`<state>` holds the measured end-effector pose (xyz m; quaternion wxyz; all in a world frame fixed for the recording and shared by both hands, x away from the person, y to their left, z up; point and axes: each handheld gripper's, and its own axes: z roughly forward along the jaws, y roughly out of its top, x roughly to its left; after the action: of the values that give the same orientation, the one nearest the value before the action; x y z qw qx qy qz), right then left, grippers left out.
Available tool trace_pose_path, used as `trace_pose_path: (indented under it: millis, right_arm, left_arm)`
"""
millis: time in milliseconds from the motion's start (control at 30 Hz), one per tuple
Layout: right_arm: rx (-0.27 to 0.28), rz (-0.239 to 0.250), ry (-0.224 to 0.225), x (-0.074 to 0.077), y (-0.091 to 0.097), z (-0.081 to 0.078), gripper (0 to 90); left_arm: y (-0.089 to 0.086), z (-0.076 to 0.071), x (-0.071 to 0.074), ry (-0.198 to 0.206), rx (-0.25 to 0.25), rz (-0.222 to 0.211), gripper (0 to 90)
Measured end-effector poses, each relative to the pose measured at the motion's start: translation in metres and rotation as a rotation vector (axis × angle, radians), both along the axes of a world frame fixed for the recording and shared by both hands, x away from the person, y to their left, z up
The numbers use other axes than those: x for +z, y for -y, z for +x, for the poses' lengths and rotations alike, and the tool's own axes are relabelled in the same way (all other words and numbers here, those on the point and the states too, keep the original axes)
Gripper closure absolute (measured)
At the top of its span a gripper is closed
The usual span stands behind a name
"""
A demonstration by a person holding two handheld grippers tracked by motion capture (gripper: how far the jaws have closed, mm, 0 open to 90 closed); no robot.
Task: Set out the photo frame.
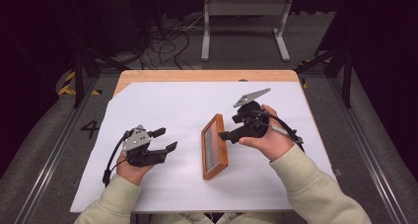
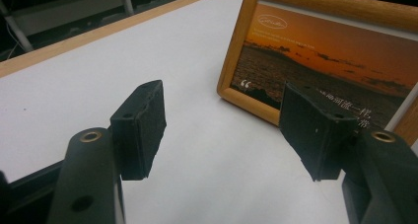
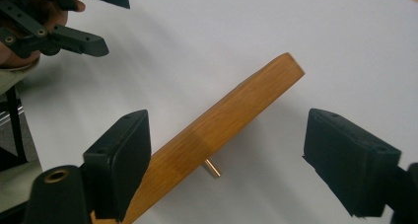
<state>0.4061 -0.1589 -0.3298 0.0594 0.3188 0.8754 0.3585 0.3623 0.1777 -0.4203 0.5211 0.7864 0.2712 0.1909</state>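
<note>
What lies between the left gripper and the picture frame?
Nothing: the high view shows bare white sheet between the left gripper and the picture frame.

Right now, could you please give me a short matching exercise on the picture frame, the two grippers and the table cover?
Things:
1. picture frame
2. left gripper
3. right gripper
4. table cover

States:
A. plain white, spread flat
B. wooden, standing on the cover
C. jaws open above the frame's top edge
D. jaws open over bare cover, left of the frame

Pairs: 1-B, 2-D, 3-C, 4-A
</note>
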Motion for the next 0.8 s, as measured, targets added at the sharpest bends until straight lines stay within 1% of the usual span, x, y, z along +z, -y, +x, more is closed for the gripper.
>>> trace_pose_path:
  millis: [67, 100, 167, 233, 300, 367, 400, 533, 567, 633, 700, 800]
  right_arm:
    - [-0.002, -0.012, -0.018, -0.004, -0.004, 0.001, 14.9]
    - [0.004, -0.014, -0.035, -0.008, -0.008, 0.001, 14.5]
    - [0.009, -0.014, -0.042, -0.009, -0.01, 0.001, 13.8]
    - [0.018, -0.03, -0.044, -0.015, -0.015, 0.001, 12.9]
    - [0.02, -0.039, -0.061, -0.021, -0.017, 0.002, 12.8]
    - [0.021, -0.036, -0.089, -0.028, -0.02, 0.004, 12.2]
    - [0.021, -0.036, -0.089, -0.028, -0.02, 0.004, 12.2]
    - [0.03, -0.037, -0.132, -0.039, -0.027, 0.005, 11.8]
    - [0.029, -0.038, -0.143, -0.041, -0.028, 0.006, 11.8]
    - [0.027, -0.046, -0.151, -0.043, -0.03, 0.006, 11.8]
    - [0.026, -0.042, -0.169, -0.045, -0.032, 0.007, 12.7]
    - [0.024, -0.045, -0.179, -0.047, -0.034, 0.008, 13.4]
  left_arm:
    - [0.0, 0.0, 0.0, 0.001, -0.003, 0.0, 34.9]
    - [0.0, -0.001, 0.0, 0.001, -0.002, -0.001, 35.0]
    - [0.0, -0.001, 0.0, 0.004, -0.003, -0.001, 35.0]
    - [0.0, -0.001, 0.0, 0.005, -0.003, 0.0, 35.0]
    - [0.001, -0.001, 0.0, 0.002, -0.004, 0.0, 35.0]
    - [0.001, -0.001, 0.0, 0.004, -0.005, 0.004, 35.0]
    - [0.001, -0.001, 0.0, 0.004, -0.005, 0.004, 35.0]
    - [0.001, -0.001, 0.0, 0.004, -0.006, 0.005, 35.0]
    - [0.001, -0.001, 0.0, 0.004, -0.006, 0.005, 35.0]
    - [0.001, -0.001, 0.0, 0.004, -0.006, 0.005, 35.0]
    - [0.001, -0.001, 0.0, 0.004, -0.006, 0.006, 35.0]
    - [0.001, -0.001, 0.0, 0.006, -0.007, 0.008, 35.4]
